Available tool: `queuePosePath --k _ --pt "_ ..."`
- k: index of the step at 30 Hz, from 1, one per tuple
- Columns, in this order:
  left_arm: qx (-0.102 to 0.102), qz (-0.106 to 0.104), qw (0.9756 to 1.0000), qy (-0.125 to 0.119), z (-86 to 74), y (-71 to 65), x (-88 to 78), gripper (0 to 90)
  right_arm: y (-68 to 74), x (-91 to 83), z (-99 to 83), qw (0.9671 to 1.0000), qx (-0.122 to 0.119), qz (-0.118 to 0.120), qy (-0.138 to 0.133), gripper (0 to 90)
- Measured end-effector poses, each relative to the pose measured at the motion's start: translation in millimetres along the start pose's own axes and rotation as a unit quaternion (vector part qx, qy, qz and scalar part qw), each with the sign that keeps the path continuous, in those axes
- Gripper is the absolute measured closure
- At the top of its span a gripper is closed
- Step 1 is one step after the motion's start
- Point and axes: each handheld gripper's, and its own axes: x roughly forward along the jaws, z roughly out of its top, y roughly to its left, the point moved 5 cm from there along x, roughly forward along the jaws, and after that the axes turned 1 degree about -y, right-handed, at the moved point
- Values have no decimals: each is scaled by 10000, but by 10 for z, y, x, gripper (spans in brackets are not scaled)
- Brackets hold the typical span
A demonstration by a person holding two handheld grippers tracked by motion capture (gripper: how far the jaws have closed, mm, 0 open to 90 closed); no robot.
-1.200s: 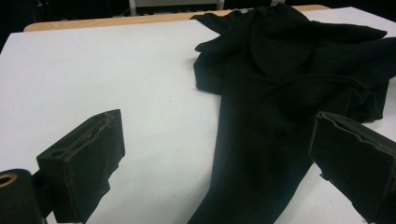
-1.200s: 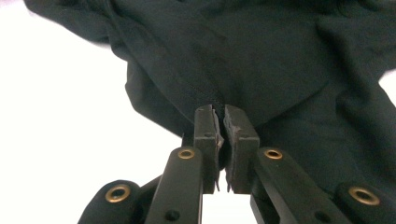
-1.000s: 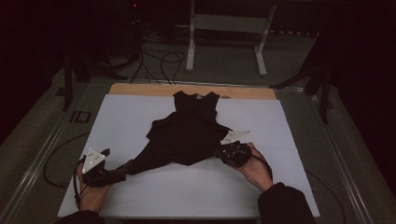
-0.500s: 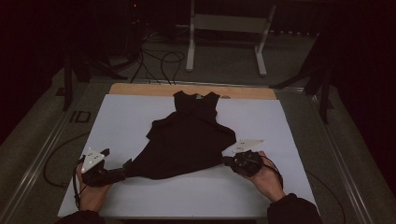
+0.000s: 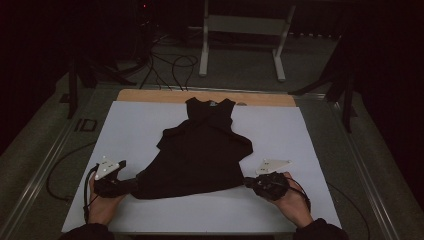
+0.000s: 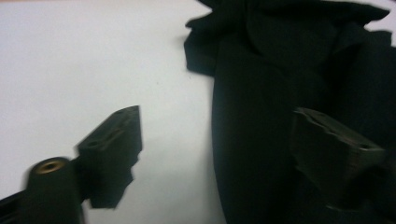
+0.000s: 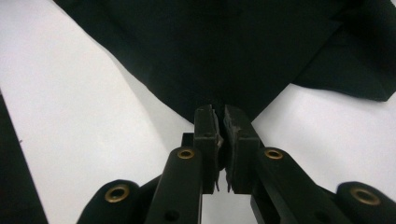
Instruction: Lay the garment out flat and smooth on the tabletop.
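No legible text, label, brand, number or sign appears in any view. A small pale tag sits at the neckline of the black garment [image 5: 200, 155], at 12 o'clock on it; its markings are too small to read.

A black sleeveless garment [image 5: 200, 155] lies flat mid-table on the white sheet [image 5: 135, 125]; neck toward twelve o'clock; hem spread wide, its corners drawn toward five and seven o'clock.

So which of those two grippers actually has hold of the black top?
The right gripper: its jaws are pinched on a hem corner of the black top. The left gripper has been closing, its jaws not yet pressing.
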Motion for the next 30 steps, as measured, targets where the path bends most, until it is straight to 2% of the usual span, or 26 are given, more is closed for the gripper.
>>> queuePosePath --k 5,11,14,18,22,23,24,25,26,30 --pt "-21 -115 9990 438 -44 -25 167 303 29 -8 -12 10000 -46 17 13 851" --pt "-19 -208 9957 904 -120 -27 309 391 52 -32 -21 10000 -70 22 -6 851" --pt "-61 -218 9958 885 -115 -16 312 439 57 -46 -35 10000 -59 20 -10 851" --pt "-13 -218 9956 915 -122 -10 295 520 59 -63 -49 10000 -48 16 -13 851" --pt "86 -229 9950 972 -132 -43 279 700 58 -104 -93 10000 10 -5 1 851" --pt "104 -273 9946 1000 -136 -51 272 700 58 -104 -93 10000 10 -5 1 851" --pt "109 -299 9944 1003 -141 -62 268 785 59 -119 -119 10000 33 -1 -1 851" --pt "126 -344 9940 1035 -147 -69 259 785 59 -119 -119 10000 33 -1 -1 851" --pt "108 -408 9935 1056 -151 -76 252 858 60 -137 -148 10000 60 -5 9 851" --pt "130 -482 9921 1153 -171 -109 206 876 63 -177 -198 9999 98 -24 24 851"
